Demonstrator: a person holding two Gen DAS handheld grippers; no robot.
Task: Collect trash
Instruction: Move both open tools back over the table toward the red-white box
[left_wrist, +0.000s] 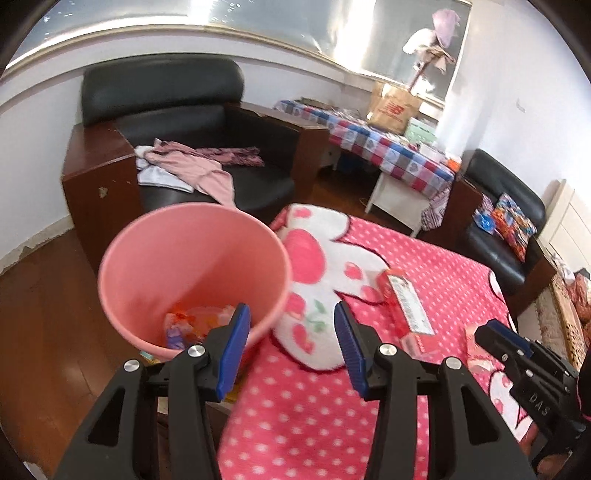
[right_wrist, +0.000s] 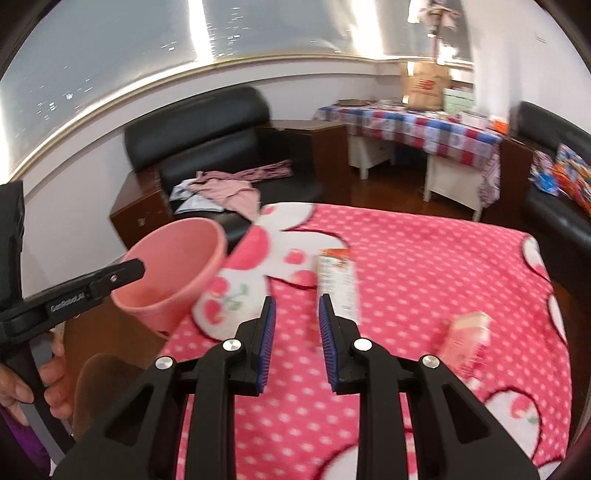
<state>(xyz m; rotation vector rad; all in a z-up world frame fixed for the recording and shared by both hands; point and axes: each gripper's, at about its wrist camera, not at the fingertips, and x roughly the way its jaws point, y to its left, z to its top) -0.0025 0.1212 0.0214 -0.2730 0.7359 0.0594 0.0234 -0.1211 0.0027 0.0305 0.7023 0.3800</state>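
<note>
A pink bucket (left_wrist: 192, 273) (right_wrist: 173, 273) stands tilted at the bed's left edge, with wrappers (left_wrist: 192, 321) in its bottom. My left gripper (left_wrist: 291, 332) (right_wrist: 136, 269) is open at the bucket's near rim. One finger overlaps the bucket's inside, the other is over the blanket, and neither pad presses the wall. On the pink dotted blanket (left_wrist: 325, 417) lie a long red-and-white box (left_wrist: 406, 306) (right_wrist: 338, 284) and a small pink carton (left_wrist: 476, 350) (right_wrist: 465, 339). My right gripper (right_wrist: 295, 332) (left_wrist: 491, 332) hovers just short of the long box, jaws narrowly apart with nothing between them.
A black armchair (left_wrist: 192, 147) with clothes on it stands behind the bucket. A table with a checked cloth (left_wrist: 388, 147) and a second black chair (left_wrist: 498, 229) line the far side. Wooden floor (left_wrist: 44, 314) lies to the left. A person's hand (right_wrist: 55, 369) holds the left gripper's handle.
</note>
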